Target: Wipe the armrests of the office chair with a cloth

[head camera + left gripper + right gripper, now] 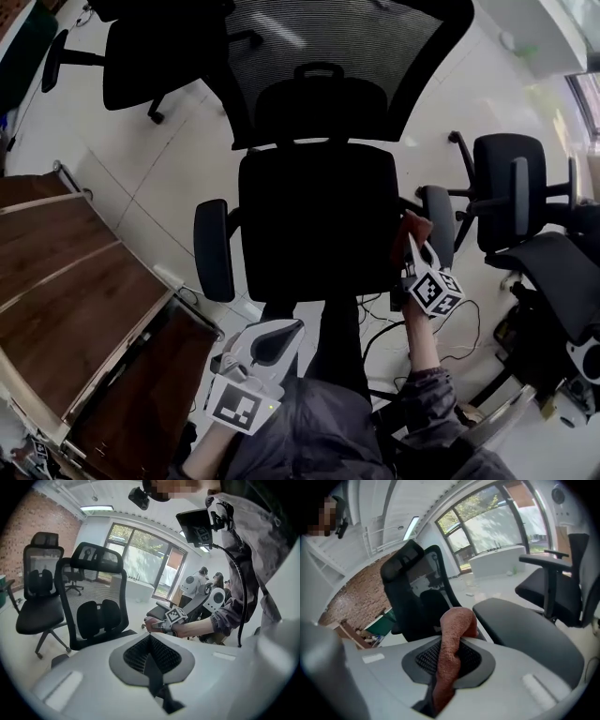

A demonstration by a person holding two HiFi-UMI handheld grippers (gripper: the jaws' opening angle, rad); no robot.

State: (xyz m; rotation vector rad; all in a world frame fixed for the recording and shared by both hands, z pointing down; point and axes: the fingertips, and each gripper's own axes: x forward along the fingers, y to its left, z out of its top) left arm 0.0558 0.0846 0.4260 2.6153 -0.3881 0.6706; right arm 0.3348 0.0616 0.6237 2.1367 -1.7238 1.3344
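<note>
Cloth (reddish-brown, bunched into a thick roll) is being pinched between the jaws of the right gripper, which are closing firmly on its lower part so that the free end is standing out ahead of the tips as a wiping pad. The gripper is carrying it at the inner edge of the right-hand armrest of the office chair, about midway along the pad. The cloth appears to be just beside the armrest rather than pressing on it, though the dark head view is not settling this. The right gripper view is showing the armrest's top surface lying to the right of the roll, so a short sideways move would probably be bringing cloth onto pad.

The left gripper is hanging low near the person's body, off the front edge of the seat. Its jaws are meeting along a single line and holding nothing, presumably kept clear because one cloth is serving the job. The left-hand armrest is standing well apart from both grippers, with no cloth near it.
</note>
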